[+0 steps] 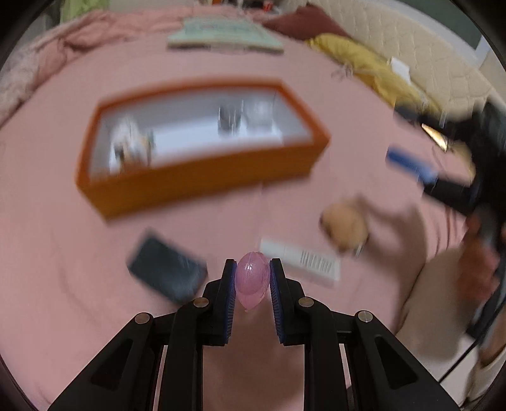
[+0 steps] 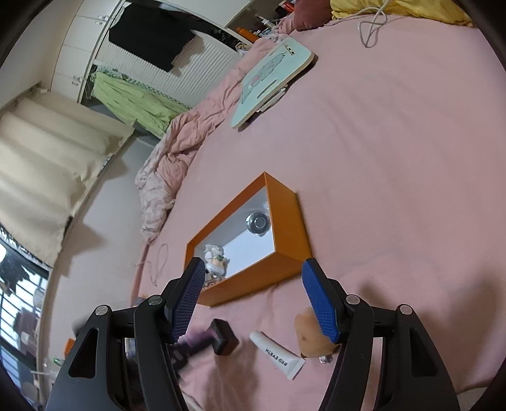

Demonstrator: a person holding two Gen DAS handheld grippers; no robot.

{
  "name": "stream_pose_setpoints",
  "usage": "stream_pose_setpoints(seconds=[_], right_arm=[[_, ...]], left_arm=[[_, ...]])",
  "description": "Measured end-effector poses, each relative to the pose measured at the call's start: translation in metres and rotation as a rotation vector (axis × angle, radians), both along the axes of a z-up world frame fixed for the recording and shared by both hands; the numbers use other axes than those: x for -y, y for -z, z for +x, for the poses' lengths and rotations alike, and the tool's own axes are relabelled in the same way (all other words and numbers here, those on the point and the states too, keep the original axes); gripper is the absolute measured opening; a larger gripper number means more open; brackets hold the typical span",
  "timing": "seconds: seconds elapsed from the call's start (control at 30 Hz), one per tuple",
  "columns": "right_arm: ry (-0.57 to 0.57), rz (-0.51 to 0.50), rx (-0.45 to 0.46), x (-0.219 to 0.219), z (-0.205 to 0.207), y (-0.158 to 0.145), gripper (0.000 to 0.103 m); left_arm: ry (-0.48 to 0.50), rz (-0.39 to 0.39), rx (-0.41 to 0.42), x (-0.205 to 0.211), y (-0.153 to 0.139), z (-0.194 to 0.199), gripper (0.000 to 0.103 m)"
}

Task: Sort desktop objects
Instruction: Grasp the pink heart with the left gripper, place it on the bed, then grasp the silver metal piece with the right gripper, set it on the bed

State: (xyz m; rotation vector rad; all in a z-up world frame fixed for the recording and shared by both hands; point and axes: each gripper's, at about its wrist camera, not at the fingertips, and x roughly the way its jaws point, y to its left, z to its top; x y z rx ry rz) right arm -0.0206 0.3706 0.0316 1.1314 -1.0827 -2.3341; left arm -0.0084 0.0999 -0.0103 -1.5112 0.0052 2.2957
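Note:
My left gripper (image 1: 253, 267) is shut on a pink translucent egg-shaped object (image 1: 252, 279), lifted above the pink bedsheet. Beyond it lies an orange box (image 1: 196, 180) with a white inside, holding a small figurine (image 1: 131, 145) and a shiny round item (image 1: 231, 121). In the right wrist view, my right gripper (image 2: 256, 300) stands open with nothing between its fingers, just short of the orange box (image 2: 284, 221). The pink object shows there as a purple blur (image 2: 194, 341) at lower left.
On the sheet lie a dark flat item (image 1: 167, 268), a white tube (image 2: 278, 354) and a tan soft object (image 2: 305, 332). A pale blue board (image 2: 272, 82) and a white cable (image 2: 373, 25) lie farther back. Crumpled pink bedding (image 2: 164, 177) edges the bed.

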Motion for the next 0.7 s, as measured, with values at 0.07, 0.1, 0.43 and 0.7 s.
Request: stream_pose_setpoints(seconds=[0.07, 0.1, 0.43, 0.7], right_arm=[[-0.005, 0.021, -0.003, 0.002, 0.001, -0.001, 0.065], [-0.008, 0.033, -0.004, 0.004, 0.001, -0.002, 0.065], [-0.031, 0.127, 0.01, 0.015, 0.0, -0.002, 0.065], [-0.144, 0.303, -0.054, 0.053, 0.001, -0.017, 0.065]], left_arm=[[-0.013, 0.02, 0.023, 0.003, 0.016, 0.007, 0.019], [-0.015, 0.041, 0.043, 0.005, 0.022, 0.01, 0.023], [-0.148, 0.146, -0.119, 0.061, -0.015, 0.009, 0.084], [-0.304, 0.08, -0.163, 0.088, 0.003, -0.005, 0.084]])
